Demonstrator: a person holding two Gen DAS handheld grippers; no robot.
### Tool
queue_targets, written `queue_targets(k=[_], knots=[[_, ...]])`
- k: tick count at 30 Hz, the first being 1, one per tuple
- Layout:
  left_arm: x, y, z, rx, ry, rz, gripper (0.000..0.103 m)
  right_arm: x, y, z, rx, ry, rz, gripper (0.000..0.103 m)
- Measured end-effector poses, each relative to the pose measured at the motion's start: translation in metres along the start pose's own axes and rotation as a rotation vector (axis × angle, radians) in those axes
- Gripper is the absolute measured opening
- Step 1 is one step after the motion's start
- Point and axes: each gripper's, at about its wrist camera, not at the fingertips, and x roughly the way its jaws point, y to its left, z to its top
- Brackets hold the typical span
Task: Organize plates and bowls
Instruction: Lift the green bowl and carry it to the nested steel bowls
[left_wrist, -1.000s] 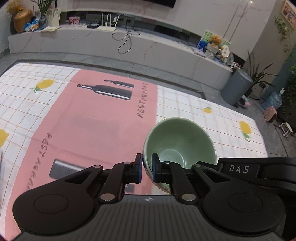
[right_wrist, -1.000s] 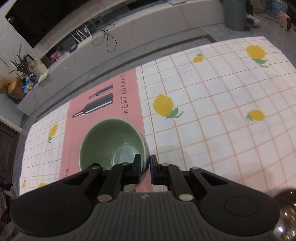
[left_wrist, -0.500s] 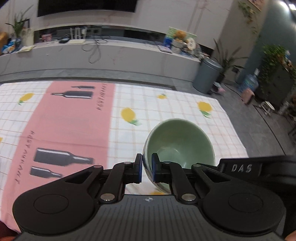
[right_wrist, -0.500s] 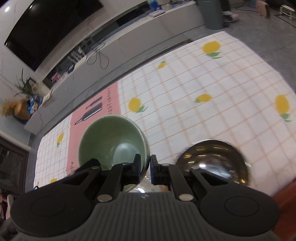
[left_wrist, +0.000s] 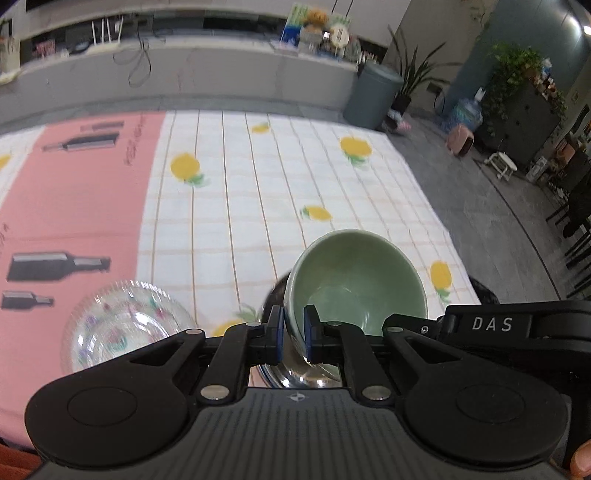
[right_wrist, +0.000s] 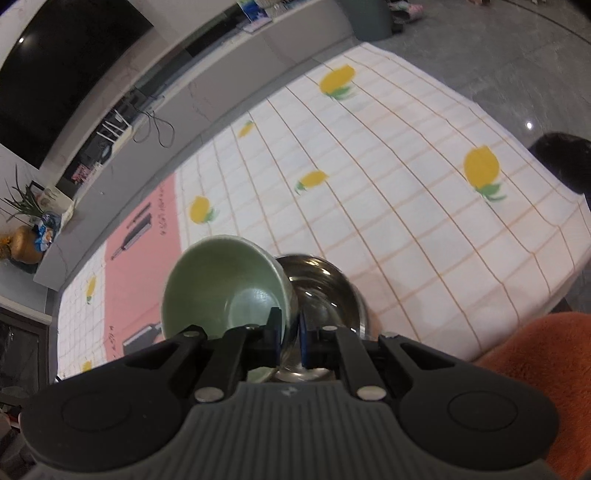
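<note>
A single green bowl (left_wrist: 354, 273) hangs tilted above the table, held from both sides. My left gripper (left_wrist: 293, 334) is shut on its near left rim. My right gripper (right_wrist: 290, 339) is shut on the opposite rim, and its black body (left_wrist: 491, 325) shows at the right of the left wrist view. In the right wrist view the green bowl (right_wrist: 225, 280) sits left of the fingers. A steel bowl (right_wrist: 325, 288) stands on the cloth directly under and just right of it; part of that steel bowl (left_wrist: 295, 373) shows below my left fingers.
A clear glass bowl (left_wrist: 122, 328) with a floral print stands on the pink strip at the near left. The lemon-print tablecloth (left_wrist: 258, 206) ends at the right edge (right_wrist: 546, 258). An orange sleeve (right_wrist: 546, 369) and a dark rounded object (right_wrist: 565, 158) lie off that edge.
Both grippers carried the green bowl to the right across the table, from the pink strip to the lemon-print part. The steel bowl came in beneath it and the glass bowl appeared at the left.
</note>
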Motion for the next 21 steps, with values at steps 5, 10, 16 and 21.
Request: queue_targets(k=[5,10,16,21], knots=[[0.016,0.002,-0.006,-0.005,0.069,0.010,0.012,0.016,-0.012,-0.001,0.004,0.053,-0.019,0.008],[0.022,0.000,-0.007,0.007,0.088,0.029,0.012,0.028,-0.019,0.000,0.015,0.089,-0.021,0.008],[0.026,-0.005,-0.005,0.037,0.099,0.047,0.014,0.035,-0.019,0.001,-0.009,0.098,-0.027,0.007],[0.030,-0.010,-0.006,0.068,0.121,0.048,0.017,0.041,-0.020,0.001,-0.024,0.103,-0.050,0.007]])
